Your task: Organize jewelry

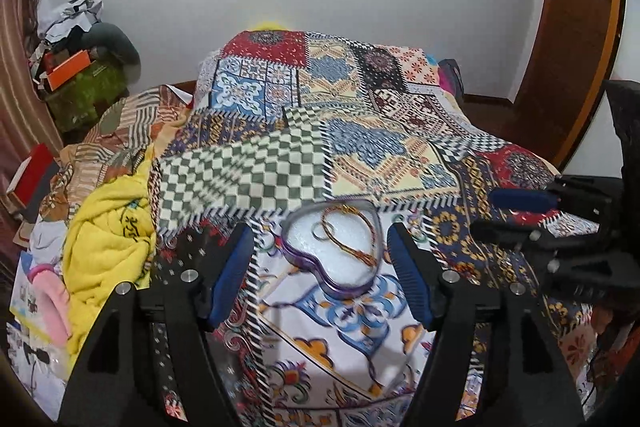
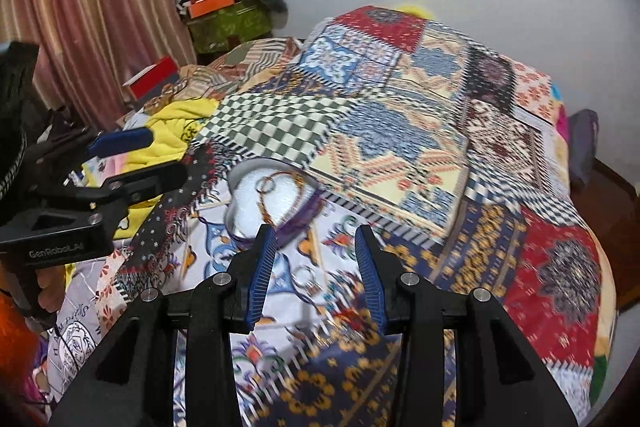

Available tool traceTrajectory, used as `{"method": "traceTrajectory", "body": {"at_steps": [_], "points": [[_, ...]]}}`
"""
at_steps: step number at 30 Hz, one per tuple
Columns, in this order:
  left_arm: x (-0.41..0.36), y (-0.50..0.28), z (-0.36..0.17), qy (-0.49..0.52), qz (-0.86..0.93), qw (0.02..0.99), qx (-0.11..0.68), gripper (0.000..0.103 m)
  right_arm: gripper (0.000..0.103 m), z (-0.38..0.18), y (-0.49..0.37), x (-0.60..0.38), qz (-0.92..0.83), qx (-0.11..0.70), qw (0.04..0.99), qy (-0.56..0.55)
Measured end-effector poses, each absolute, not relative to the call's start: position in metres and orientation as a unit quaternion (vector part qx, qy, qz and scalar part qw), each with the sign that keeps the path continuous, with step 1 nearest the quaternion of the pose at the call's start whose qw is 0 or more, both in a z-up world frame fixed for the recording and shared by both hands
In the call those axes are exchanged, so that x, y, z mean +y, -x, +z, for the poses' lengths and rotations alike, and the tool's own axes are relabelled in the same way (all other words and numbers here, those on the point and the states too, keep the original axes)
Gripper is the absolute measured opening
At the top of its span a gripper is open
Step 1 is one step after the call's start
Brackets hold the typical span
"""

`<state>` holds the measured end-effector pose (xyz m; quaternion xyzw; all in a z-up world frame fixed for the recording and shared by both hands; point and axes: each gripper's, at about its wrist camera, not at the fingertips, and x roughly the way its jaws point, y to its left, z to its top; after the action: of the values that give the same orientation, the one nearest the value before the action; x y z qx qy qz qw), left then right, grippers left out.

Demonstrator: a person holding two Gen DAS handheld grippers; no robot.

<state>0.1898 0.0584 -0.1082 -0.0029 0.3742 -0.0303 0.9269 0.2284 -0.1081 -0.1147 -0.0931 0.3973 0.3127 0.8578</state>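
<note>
A purple heart-shaped box (image 1: pixel 332 279) with a white lining lies open on the patchwork bedspread (image 1: pixel 360 147). In it are a small ring (image 1: pixel 320 231) and a looped gold-brown chain (image 1: pixel 356 235). My left gripper (image 1: pixel 319 231) is open, its blue pads either side of the box and just short of it. In the right wrist view the box (image 2: pixel 248 187) lies ahead and left of my open right gripper (image 2: pixel 315 230). Between that gripper's fingers, a small silver ring piece (image 2: pixel 306 277) rests on the cloth. Each gripper shows in the other view: the right gripper (image 1: pixel 486 213) and the left gripper (image 2: pixel 164 155).
A yellow towel (image 1: pixel 108 239) is bunched left of the box, with a pink item (image 1: pixel 52 303) below it. A red box (image 2: pixel 150 79), a green box (image 2: pixel 228 23) under clutter and a striped curtain (image 2: pixel 100 7) stand at the left. A wooden door (image 1: pixel 576 39) is at the right.
</note>
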Motion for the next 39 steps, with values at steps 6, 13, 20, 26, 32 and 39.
{"method": "traceTrajectory", "body": {"at_steps": [6,13,20,26,32,39], "points": [[0.039,-0.180,-0.125,0.009,-0.045,0.916,0.399,0.068,0.038,-0.123,-0.222,-0.137,0.287,0.412,0.860,0.088],[0.011,-0.180,-0.159,0.010,-0.064,0.897,0.438,0.068,0.038,-0.146,-0.219,-0.167,0.267,0.443,0.852,0.081],[-0.014,-0.191,-0.191,0.003,-0.093,0.876,0.473,0.057,0.038,-0.170,-0.221,-0.184,0.262,0.473,0.838,0.068],[-0.022,-0.208,-0.209,0.010,-0.103,0.864,0.493,0.053,0.038,-0.190,-0.223,-0.178,0.285,0.493,0.819,0.071],[-0.023,-0.222,-0.215,0.006,-0.100,0.865,0.492,0.051,0.038,-0.198,-0.224,-0.164,0.307,0.490,0.812,0.082],[-0.027,-0.226,-0.220,-0.012,-0.109,0.870,0.480,0.051,0.021,-0.204,-0.226,-0.150,0.319,0.482,0.810,0.092]]}}
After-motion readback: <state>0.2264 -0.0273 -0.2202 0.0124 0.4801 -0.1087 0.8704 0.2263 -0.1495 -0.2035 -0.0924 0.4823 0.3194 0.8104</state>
